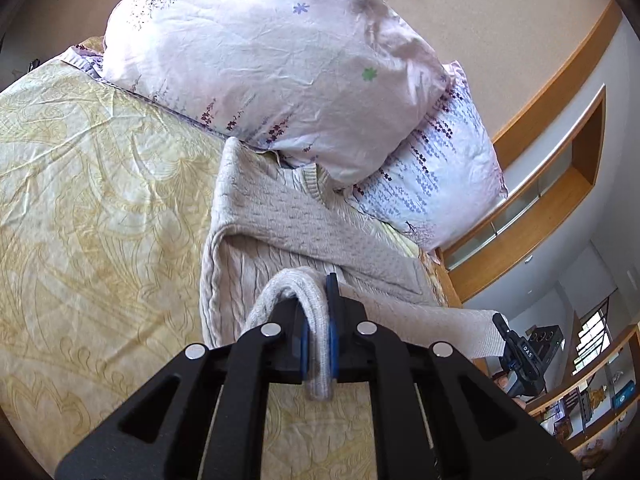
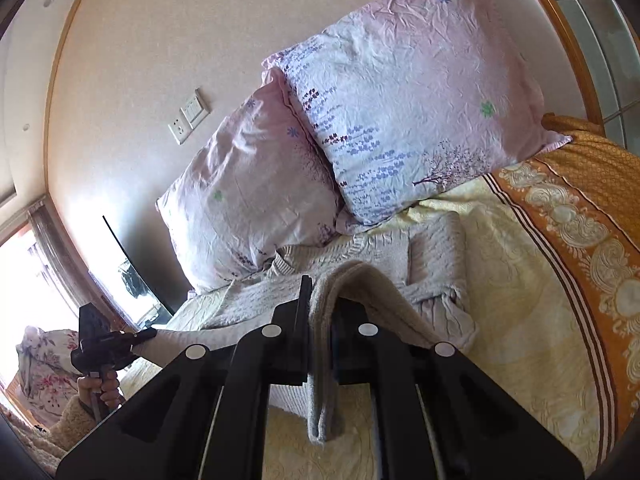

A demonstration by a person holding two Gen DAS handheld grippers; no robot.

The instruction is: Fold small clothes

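Partly hidden sweater (image 1: 280, 216) hem in tongs (image 1: 316, 332)

a bed (image 1: 80, 200) under a pale yellow paisley bedspread (image 2: 520, 280) carries a beige cable-knit sweater (image 1: 280, 216) just ahead of the tongs, two floral pillows (image 2: 400, 100) beyond it, and an orange-bordered blanket (image 2: 592, 208) to the right.

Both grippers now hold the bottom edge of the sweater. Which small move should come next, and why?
Probably carry the edge forward toward the collar, both hands together. The left gripper and right gripper are each shut on the sweater, its hem is lifted off the bed, and the sleeves already lie folded in, so the bottom half can go over the top.
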